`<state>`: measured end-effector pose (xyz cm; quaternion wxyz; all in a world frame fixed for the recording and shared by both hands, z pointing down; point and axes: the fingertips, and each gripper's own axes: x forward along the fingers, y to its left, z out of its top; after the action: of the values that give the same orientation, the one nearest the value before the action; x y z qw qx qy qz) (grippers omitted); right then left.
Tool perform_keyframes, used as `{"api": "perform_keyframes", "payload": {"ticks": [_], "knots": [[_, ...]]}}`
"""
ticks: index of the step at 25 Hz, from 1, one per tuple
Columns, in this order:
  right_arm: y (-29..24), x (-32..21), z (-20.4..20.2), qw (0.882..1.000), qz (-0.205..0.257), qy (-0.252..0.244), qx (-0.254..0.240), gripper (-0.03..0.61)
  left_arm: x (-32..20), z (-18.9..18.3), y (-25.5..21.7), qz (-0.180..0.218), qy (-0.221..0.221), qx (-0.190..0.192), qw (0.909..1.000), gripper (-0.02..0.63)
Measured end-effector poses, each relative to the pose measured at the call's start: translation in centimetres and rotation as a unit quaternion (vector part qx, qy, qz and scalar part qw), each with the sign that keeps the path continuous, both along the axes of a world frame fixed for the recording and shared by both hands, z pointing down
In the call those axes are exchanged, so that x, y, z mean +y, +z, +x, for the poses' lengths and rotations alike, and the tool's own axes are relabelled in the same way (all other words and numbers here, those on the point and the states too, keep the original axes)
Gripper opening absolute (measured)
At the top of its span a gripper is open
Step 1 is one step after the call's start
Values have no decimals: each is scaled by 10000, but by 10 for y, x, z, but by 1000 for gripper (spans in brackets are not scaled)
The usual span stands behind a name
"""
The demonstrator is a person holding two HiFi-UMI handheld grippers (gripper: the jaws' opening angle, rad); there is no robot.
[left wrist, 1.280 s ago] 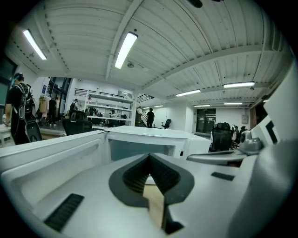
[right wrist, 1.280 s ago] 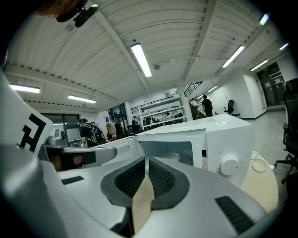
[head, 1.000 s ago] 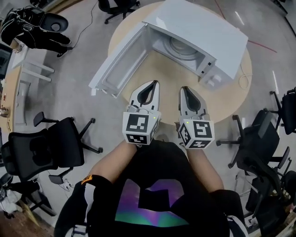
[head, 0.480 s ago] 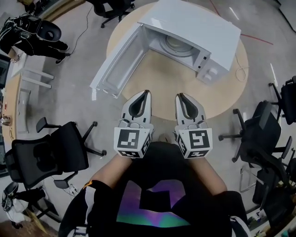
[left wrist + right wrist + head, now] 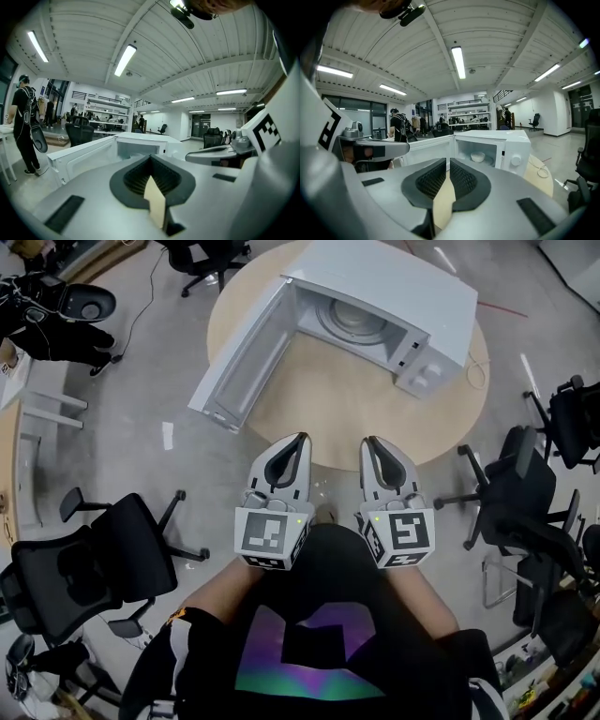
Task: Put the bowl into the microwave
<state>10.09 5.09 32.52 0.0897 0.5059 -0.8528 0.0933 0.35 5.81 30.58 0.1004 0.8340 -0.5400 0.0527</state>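
A white microwave (image 5: 403,292) stands on the round wooden table (image 5: 328,399) with its door (image 5: 239,357) swung wide open to the left. In the right gripper view a small white bowl (image 5: 477,157) sits inside the microwave (image 5: 513,147) on the turntable. In the head view the cavity shows only the round turntable (image 5: 352,322). Both grippers hang side by side at the table's near edge, close to my body. The left gripper (image 5: 298,442) and the right gripper (image 5: 372,444) are shut with nothing between the jaws. The left gripper view faces the open door (image 5: 79,157).
Black office chairs stand on the grey floor at the left (image 5: 89,554) and right (image 5: 525,498). A white cable (image 5: 473,367) lies at the table's right rim. A person in black (image 5: 26,126) stands far off to the left, near a desk.
Both grippers have drawn back from over the table to its near edge, still shut. The microwave now lies farther from them and higher in the head view.
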Motion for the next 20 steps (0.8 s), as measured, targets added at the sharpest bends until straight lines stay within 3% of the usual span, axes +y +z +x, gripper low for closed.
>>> {"api": "perform_keyframes", "payload": {"ticks": [11,20], "knots": [[16,47,-37,9982,-227,523,159,37,38,-42,22,-235,600,219,9977,46],[20,75,-35,9976,-237,579,306,37,51,-35,25,-169,839,195,9961,46]]}}
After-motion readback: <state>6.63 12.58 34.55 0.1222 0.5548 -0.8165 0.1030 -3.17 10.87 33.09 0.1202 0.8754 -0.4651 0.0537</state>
